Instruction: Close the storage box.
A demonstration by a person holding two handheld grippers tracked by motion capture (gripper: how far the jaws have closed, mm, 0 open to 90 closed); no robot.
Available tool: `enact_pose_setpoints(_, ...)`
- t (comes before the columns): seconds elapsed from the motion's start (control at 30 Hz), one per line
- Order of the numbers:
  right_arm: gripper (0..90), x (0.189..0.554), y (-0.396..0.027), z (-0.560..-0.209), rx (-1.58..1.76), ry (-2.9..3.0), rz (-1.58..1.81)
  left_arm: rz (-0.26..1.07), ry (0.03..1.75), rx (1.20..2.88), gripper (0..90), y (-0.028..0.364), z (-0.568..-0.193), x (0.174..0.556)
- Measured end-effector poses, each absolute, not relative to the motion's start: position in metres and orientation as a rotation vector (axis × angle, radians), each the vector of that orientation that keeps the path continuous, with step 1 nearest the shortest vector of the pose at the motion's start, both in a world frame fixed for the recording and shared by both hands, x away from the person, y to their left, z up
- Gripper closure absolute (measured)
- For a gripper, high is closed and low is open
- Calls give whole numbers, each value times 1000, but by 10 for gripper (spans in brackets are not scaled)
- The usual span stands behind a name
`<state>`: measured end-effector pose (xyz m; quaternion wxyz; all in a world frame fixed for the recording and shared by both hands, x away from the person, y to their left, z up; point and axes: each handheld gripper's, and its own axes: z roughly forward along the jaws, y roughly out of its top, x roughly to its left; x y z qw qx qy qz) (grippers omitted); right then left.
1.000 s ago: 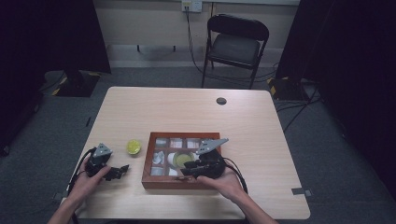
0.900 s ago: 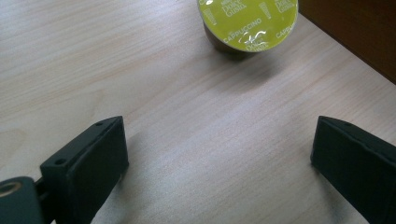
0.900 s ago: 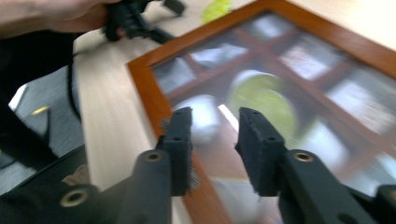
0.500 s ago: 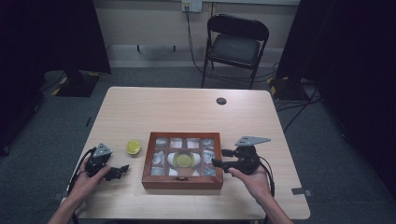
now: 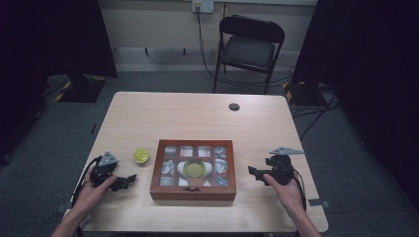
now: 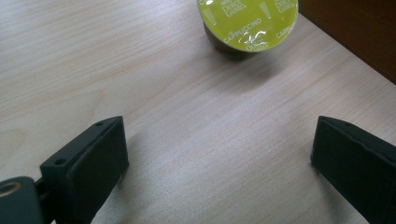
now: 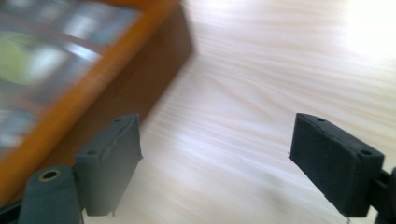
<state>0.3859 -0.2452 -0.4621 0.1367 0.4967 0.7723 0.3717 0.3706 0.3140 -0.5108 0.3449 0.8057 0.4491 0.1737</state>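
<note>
Right gripper [image 5: 253,172] near table's [image 5: 197,116] right edge, just right of wooden box [image 5: 192,190]; jaws have just been opening, now wide, nothing between. One green capsule [image 5: 193,169] sits in box's middle. Left gripper [image 5: 129,179] toward front-left corner, jaws wide, empty; second capsule [image 6: 247,21] on table ahead of them, apart, beside box's left wall.

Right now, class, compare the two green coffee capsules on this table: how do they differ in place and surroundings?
One capsule sits inside the wooden box, in its middle, among the compartments; the other capsule stands on the bare table, left of the box. The capsule outside lies just ahead of the open left gripper; the capsule in the box has no gripper near it. Both show round yellow-green foil tops facing up.
</note>
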Motion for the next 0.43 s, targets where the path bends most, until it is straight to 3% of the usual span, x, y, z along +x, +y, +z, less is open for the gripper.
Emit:
enact_pose_setpoints(0.27, 155, 392, -251, -491, 1494, 2209, 817, 457, 1183, 2093, 25, 314, -511, 371)
enact_pose_setpoints(0.43, 122, 387, -250, -502, 1446, 2097, 866, 462, 1202, 2090, 0, 314, -511, 371)
